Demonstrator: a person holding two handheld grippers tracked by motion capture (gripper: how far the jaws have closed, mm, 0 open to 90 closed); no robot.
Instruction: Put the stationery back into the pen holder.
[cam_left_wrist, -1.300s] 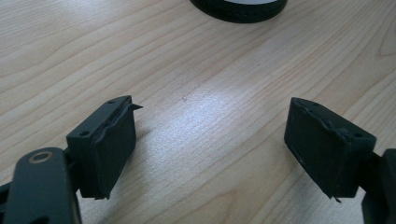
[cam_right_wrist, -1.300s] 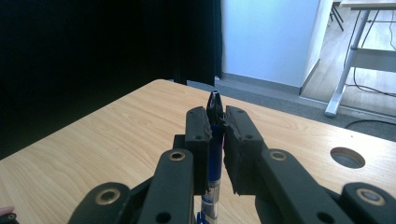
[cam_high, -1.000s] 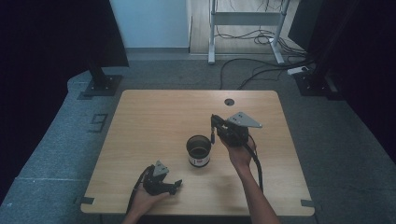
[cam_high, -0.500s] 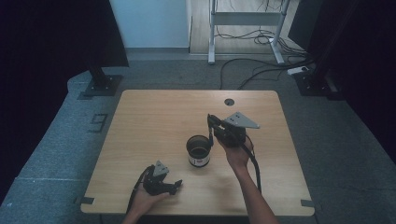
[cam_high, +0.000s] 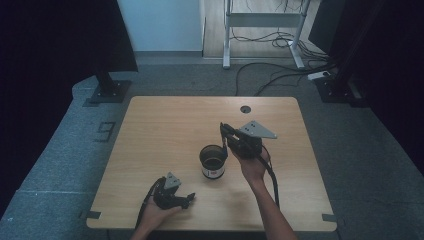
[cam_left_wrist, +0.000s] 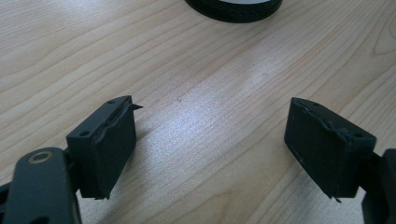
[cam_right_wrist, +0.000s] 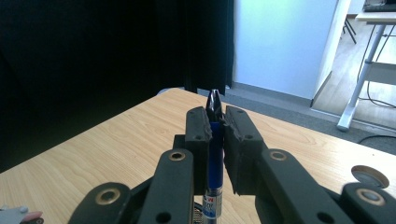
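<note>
So the right gripper (cam_right_wrist: 215, 122) had its jaws clamped on a blue pen (cam_right_wrist: 215, 158), tip poking out past the pads. In the high view that gripper (cam_high: 223, 134) was held level just beside the black cup (cam_high: 213, 161), over its far right side and above the rim. The pickup looked done to me; what was left was getting the pen into the cup, and I couldn't tell whether anything was in there already. The left gripper (cam_high: 189, 199) was parked on the table (cam_high: 150, 130) near the front edge, jaws wide apart with nothing between them, the cup's base (cam_left_wrist: 233, 7) just ahead of it.
</note>
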